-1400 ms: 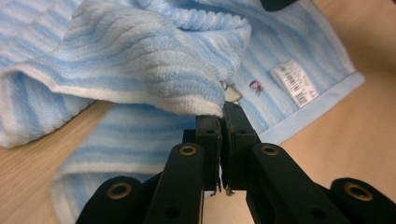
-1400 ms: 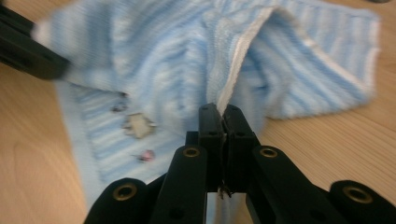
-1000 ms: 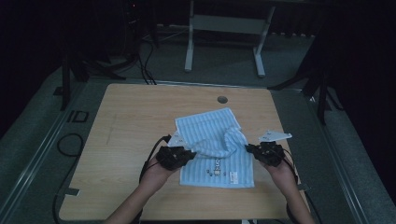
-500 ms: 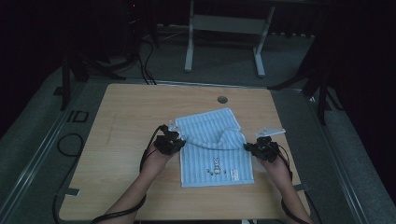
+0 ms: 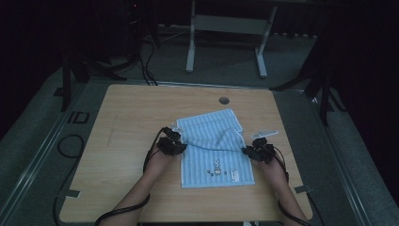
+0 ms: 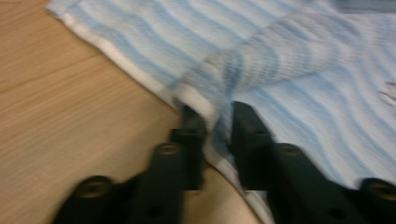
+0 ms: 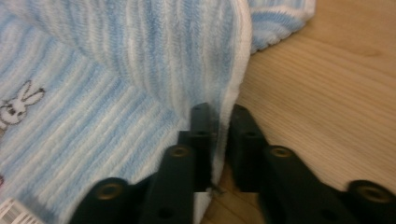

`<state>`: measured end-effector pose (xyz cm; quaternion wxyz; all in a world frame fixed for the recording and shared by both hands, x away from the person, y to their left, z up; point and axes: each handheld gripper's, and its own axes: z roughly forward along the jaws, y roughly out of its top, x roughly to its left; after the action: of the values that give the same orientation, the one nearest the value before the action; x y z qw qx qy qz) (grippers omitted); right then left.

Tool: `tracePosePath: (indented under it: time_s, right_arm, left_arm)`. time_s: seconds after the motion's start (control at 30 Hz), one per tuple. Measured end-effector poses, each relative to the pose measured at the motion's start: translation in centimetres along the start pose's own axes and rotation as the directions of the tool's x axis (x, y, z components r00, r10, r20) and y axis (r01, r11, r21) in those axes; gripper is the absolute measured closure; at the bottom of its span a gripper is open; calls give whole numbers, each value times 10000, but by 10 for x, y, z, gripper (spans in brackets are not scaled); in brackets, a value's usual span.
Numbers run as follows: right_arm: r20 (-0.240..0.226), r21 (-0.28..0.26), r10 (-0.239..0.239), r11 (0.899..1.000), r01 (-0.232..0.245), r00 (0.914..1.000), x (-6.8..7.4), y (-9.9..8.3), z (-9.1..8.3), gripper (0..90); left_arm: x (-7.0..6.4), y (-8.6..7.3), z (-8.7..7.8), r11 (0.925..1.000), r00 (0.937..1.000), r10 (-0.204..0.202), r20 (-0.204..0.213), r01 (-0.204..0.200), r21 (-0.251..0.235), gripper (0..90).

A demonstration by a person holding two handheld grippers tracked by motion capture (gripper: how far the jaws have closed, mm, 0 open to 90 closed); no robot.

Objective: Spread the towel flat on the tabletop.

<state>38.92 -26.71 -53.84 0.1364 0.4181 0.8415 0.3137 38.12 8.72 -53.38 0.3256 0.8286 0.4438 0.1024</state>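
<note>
A blue-and-white striped towel [image 5: 214, 146] with small printed rabbits [image 7: 16, 103] lies on the wooden table [image 5: 127, 122], its middle pulled up in a loose fold. My left gripper [image 5: 176, 141] is shut on the towel's left edge [image 6: 205, 100], the cloth pinched between the two black jaws. My right gripper [image 5: 248, 149] is shut on the towel's white-hemmed right edge [image 7: 229, 93]. A person's hands and forearms hold both grippers from the near side.
A round cable hole [image 5: 224, 100] sits near the table's far edge. A small pale flat piece [image 5: 264, 133] lies just right of the towel. Black cables [image 5: 141, 202] trail from the grippers. A white desk frame [image 5: 226, 28] stands beyond the table.
Both grippers have moved toward the far side along the towel's side edges, dragging the fold with them; more of the near part of the towel now lies flat.
</note>
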Motion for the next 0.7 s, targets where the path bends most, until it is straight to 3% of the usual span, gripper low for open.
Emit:
tracePosePath:
  time_s: [0.03,0.07,0.13,0.17,0.2,0.23,0.27,0.3,0.37,0.4,0.43,0.47,0.53,0.63,0.7]
  right_arm:
    - [0,0,0,10000,0,10000,0,0,0,730]
    - [-29,-71,6,10000,-6,10000,0,0,-3,694]
    - [183,-379,-249,9990,256,9995,3,-2,-22,632]
    - [162,-458,-345,9983,352,9993,4,-4,-28,624]
    - [124,-565,-411,9975,418,9991,6,-5,-34,613]
    - [124,-565,-411,9975,418,9991,6,-5,-34,613]
    - [46,-684,-432,9967,434,9991,9,-7,-39,613]
    - [-227,-855,-454,9954,433,9987,15,-12,-48,610]
    - [-318,-998,-618,9933,583,9976,22,-19,-54,608]
    - [-401,-988,-639,9933,596,9972,24,-23,-56,607]
    - [-401,-988,-639,9933,596,9972,24,-23,-56,607]
    - [-453,-974,-716,9930,670,9964,28,-27,-57,602]
    - [-750,-836,-932,9927,868,9928,38,-38,-60,578]
    - [-802,-632,-1333,9897,1284,9878,47,-47,-62,562]
    - [-934,-533,-1409,9892,1364,9856,50,-52,-61,557]
  left_arm:
    - [0,0,0,10000,10000,0,0,0,0,634]
    - [-4,-5,-14,9989,9995,83,321,-68,-471,634]
    - [-6,-11,-28,9951,9981,-31,617,92,-984,522]
    - [-8,-14,-34,9935,9954,-41,962,150,-1126,517]
    - [-11,-16,-39,9933,9945,50,1050,72,-1155,500]
    - [-11,-16,-39,9933,9945,50,1050,72,-1155,464]
    - [-19,-23,-47,9929,9891,319,1435,-149,-1184,464]
    - [-23,-26,-50,9929,9866,456,1569,-274,-1160,461]
    - [-33,-33,-52,9926,9784,691,1947,-479,-1118,461]
    - [-38,-37,-53,9925,9745,875,2066,-674,-1023,461]
    - [-38,-37,-53,9925,9745,875,2066,-674,-1023,461]
    - [-47,-44,-53,9911,9642,1174,2379,-986,-897,461]
    - [-56,-52,-53,9880,9567,1488,2503,-1329,-793,461]
    - [-66,-61,-50,9823,9476,1871,2589,-1783,-571,461]
    - [-69,-65,-47,9815,9436,1914,2703,-1867,-430,461]
